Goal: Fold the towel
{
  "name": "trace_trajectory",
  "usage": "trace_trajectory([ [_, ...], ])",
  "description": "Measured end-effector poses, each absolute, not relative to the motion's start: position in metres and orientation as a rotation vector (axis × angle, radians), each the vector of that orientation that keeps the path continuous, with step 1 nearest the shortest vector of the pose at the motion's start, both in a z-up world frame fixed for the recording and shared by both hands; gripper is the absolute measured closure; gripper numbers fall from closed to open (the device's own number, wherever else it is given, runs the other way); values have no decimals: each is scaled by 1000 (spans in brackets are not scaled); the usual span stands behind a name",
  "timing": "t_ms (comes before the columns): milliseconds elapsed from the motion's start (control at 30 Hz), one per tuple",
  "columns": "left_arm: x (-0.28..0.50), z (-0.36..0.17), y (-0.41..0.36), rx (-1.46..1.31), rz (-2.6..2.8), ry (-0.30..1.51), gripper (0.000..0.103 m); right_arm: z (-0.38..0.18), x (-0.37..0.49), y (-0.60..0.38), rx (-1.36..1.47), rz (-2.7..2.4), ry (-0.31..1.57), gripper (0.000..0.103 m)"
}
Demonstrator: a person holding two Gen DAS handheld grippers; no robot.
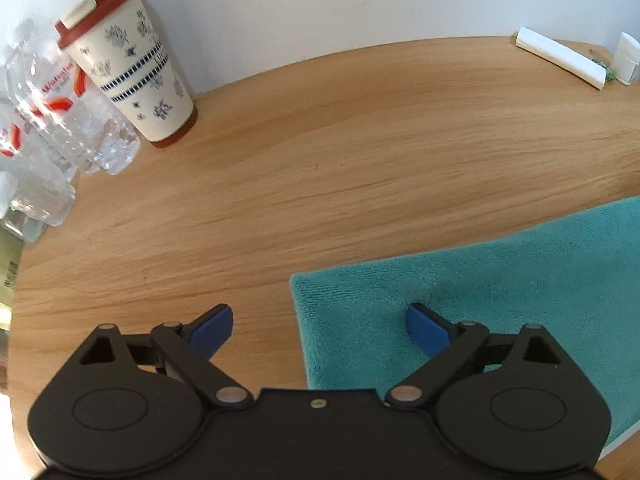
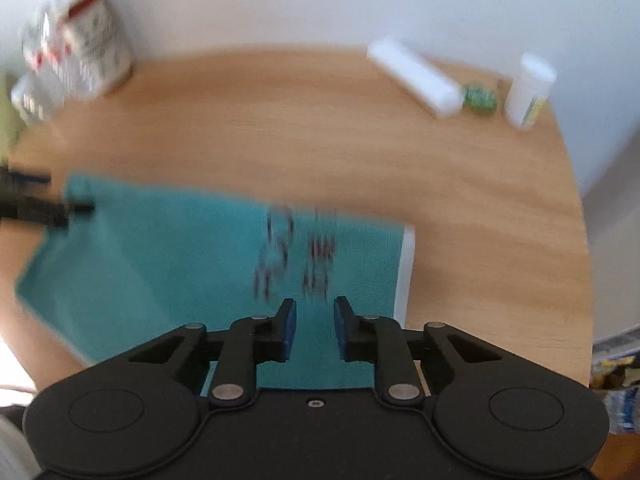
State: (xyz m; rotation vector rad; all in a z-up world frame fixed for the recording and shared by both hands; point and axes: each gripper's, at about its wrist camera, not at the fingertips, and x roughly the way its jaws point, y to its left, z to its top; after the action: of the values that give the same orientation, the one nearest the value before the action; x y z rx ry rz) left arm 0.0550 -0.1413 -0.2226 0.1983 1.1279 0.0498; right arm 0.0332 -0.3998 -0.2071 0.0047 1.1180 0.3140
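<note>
A teal towel point(image 1: 500, 300) lies flat on a round wooden table point(image 1: 320, 152). My left gripper point(image 1: 320, 326) is open wide at the towel's left edge: its right finger rests over the cloth, its left finger over bare wood. In the right wrist view the towel point(image 2: 168, 264) spreads across the table, with dark printed marks and a white strip along its right edge. My right gripper point(image 2: 315, 328) hovers over the towel's near part, jaws a little apart with nothing between them. The left gripper's tip point(image 2: 60, 208) shows at the towel's far left corner. The right wrist view is motion-blurred.
A patterned cup with a red lid point(image 1: 128, 64) and clear plastic bottles point(image 1: 60, 128) stand at the table's back left. A white box point(image 2: 416, 76), a small green thing point(image 2: 478, 98) and a white container point(image 2: 528, 92) sit at the back right. A white wall rises behind.
</note>
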Motion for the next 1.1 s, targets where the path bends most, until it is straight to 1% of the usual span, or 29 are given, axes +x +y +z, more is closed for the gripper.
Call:
trace_trajectory([
  [33,54,-220,-142,176,45,1133,7,-206,38,-398,3,306,1101,64],
  [100,51,-215,-148,123,4,1157,7,-211,46,-393,-33,296,1093,64],
  [333,38,-228,-173,319,-18,1113,7,-232,50,-396,-65,278,1116,64],
  [467,38,-233,-169,297,-14,1125,7,-233,52,-400,-36,276,1121,64],
  [567,39,-235,-166,277,11,1120,0,-234,55,-399,-35,264,1122,61],
  [733,34,-232,-174,264,74,1095,0,-233,50,-400,42,203,1098,58],
  [800,31,-221,-179,227,100,1098,0,-229,47,-398,32,182,1104,55],
  [867,28,-207,-182,159,115,1103,0,-217,43,-401,22,122,1111,49],
  [900,26,-202,-182,135,119,1105,0,-212,42,-402,23,111,1108,48],
  [967,18,-183,-186,78,124,1095,0,-192,32,-410,79,143,1085,43],
  [1033,7,-160,-192,22,125,1081,0,-175,25,-416,124,158,1081,41],
  [1100,-7,-136,-199,-21,128,1067,0,-161,18,-420,154,169,1079,38],
])
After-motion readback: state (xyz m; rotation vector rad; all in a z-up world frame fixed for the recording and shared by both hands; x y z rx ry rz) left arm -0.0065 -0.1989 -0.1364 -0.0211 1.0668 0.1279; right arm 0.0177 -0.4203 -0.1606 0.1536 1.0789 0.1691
